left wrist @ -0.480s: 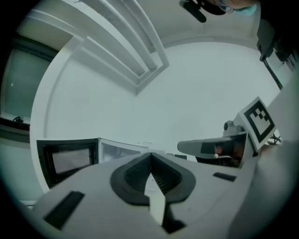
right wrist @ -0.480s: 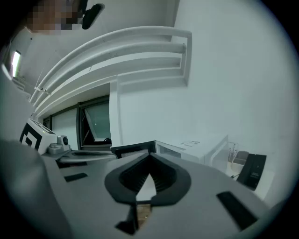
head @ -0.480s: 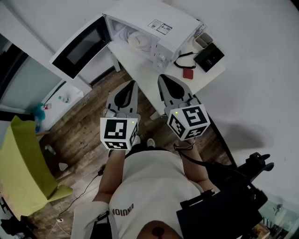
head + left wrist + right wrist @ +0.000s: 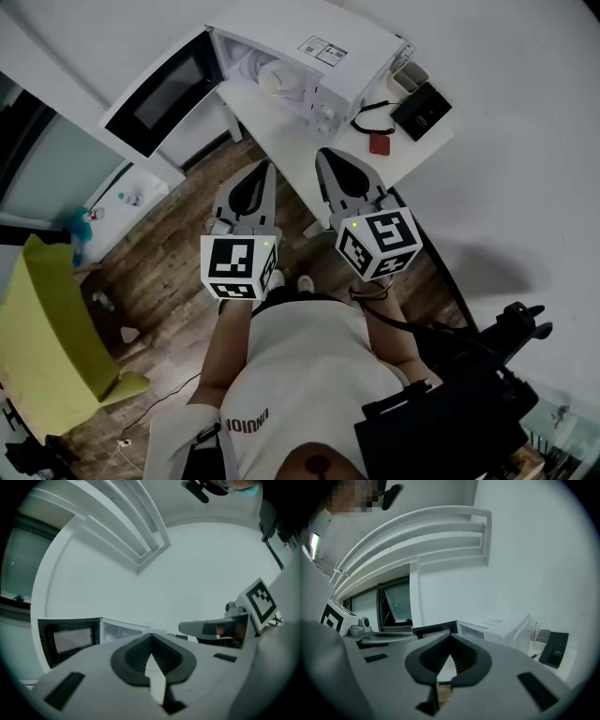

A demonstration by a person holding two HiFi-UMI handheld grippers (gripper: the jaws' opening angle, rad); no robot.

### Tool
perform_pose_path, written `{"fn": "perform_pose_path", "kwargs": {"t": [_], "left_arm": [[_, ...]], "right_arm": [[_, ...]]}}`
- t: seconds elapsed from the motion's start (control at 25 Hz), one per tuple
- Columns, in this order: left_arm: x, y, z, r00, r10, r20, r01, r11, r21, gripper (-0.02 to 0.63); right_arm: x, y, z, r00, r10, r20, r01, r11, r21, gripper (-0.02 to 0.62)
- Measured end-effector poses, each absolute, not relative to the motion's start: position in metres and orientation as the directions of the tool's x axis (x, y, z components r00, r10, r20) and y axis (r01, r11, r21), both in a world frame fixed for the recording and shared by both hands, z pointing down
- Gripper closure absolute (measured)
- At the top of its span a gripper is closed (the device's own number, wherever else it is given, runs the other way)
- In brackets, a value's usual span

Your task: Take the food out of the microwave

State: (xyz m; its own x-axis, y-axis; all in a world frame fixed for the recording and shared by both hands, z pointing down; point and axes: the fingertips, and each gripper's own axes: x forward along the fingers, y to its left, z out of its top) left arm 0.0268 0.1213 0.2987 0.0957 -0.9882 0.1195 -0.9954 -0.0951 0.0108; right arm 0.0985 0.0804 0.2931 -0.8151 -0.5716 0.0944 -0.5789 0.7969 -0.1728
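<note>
The white microwave [image 4: 309, 58] stands on a white table [image 4: 281, 141], its dark-windowed door [image 4: 164, 92] swung open to the left. Inside sits the food, a pale round dish [image 4: 276, 79]. My left gripper [image 4: 265, 167] and right gripper [image 4: 324, 155] hover side by side in front of the table, short of the microwave, both shut with nothing between the jaws. In the left gripper view the left gripper [image 4: 151, 635] faces the open door [image 4: 70, 639]. Past the right gripper [image 4: 450, 635], the right gripper view shows the microwave [image 4: 497, 629].
To the right of the microwave on the table lie a black device [image 4: 421, 111], a black cord [image 4: 373, 119], a small red item [image 4: 379, 144] and a pale container [image 4: 410, 80]. A yellow-green chair [image 4: 47, 337] stands on the wooden floor at left. Dark equipment [image 4: 469, 403] sits at lower right.
</note>
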Motion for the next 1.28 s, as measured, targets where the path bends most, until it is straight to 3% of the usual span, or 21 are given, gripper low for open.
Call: {"fn": "perform_pose_path", "kwargs": {"t": [0.6, 0.88, 1.28], "left_arm": [[-0.004, 0.13, 0.301, 0.111, -0.988, 0.107, -0.994, -0.108, 0.032, 0.594], [-0.003, 0.129, 0.307, 0.19, -0.978, 0.082, -0.981, -0.185, 0.065, 0.592], [-0.026, 0.072, 0.316, 0.113, -0.988, 0.108, -0.993, -0.108, 0.048, 0.592]], "right_arm": [[0.062, 0.103, 0.274, -0.86, -0.508, 0.048, -0.509, 0.85, -0.133, 0.574], [0.051, 0.102, 0.272, -0.846, -0.533, 0.024, -0.531, 0.836, -0.137, 0.574], [0.036, 0.043, 0.261, -0.873, -0.488, -0.008, -0.483, 0.866, -0.129, 0.574]]}}
